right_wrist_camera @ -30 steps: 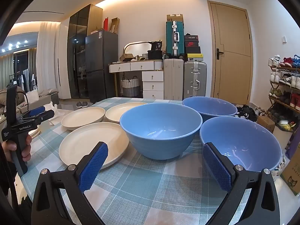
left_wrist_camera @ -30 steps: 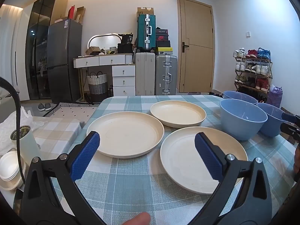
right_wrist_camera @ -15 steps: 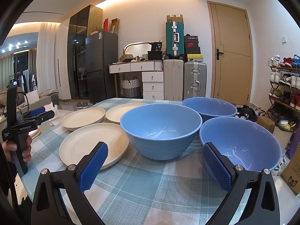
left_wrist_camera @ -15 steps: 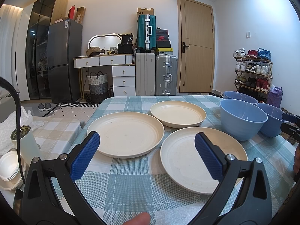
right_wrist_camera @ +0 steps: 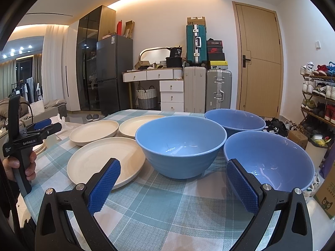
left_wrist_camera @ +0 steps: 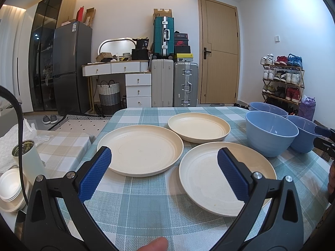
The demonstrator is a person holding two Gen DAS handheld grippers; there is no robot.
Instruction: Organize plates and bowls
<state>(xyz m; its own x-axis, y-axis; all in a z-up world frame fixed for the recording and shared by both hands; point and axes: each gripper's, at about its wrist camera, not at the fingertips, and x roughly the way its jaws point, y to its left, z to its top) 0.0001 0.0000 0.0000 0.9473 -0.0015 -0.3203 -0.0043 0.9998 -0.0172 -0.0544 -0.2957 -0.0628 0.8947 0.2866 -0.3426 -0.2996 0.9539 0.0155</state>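
Observation:
Three cream plates lie on the checked tablecloth: a left plate (left_wrist_camera: 140, 149), a far plate (left_wrist_camera: 199, 126) and a near right plate (left_wrist_camera: 209, 175). Three blue bowls stand to their right: a middle bowl (right_wrist_camera: 181, 144), a far bowl (right_wrist_camera: 235, 121) and a near right bowl (right_wrist_camera: 272, 156). My left gripper (left_wrist_camera: 164, 173) is open and empty, held above the near table edge in front of the plates. My right gripper (right_wrist_camera: 172, 185) is open and empty, in front of the middle and near right bowls. The left gripper also shows in the right wrist view (right_wrist_camera: 41, 126).
The table (left_wrist_camera: 146, 207) has a green checked cloth. To its left, lower down, stand a white cup (left_wrist_camera: 28, 161) and a stack of small white bowls (left_wrist_camera: 10, 187). Suitcases, drawers, a fridge and a shoe rack (left_wrist_camera: 282, 79) line the room behind.

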